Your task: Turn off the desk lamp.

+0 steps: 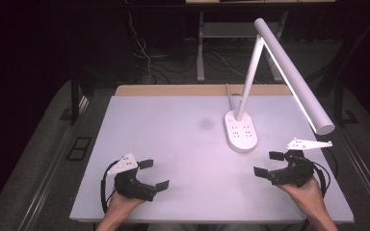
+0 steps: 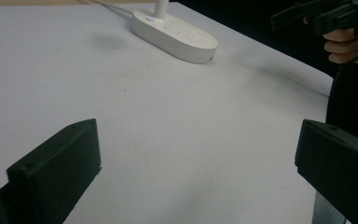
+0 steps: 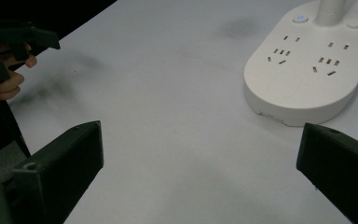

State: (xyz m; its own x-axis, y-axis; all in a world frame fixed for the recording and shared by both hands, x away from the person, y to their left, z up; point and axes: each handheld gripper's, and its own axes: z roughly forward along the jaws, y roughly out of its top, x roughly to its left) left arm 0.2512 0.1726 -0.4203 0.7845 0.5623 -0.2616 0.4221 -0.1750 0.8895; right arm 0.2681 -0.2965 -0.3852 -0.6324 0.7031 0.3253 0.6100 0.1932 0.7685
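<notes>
Fading into darkness, lamp [image 1: 289, 72] cable [image 1: 230, 95].

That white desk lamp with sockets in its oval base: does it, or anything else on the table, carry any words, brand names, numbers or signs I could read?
None can be read.
White desk lamp's oval base: no print shows, just socket slots, a small round button with a faint blue light and a plain round button.
Lamp's long white tube head: unmarked.
Left gripper and right gripper, black, both open: no labels show.
Pale table top: bare of print.
</notes>
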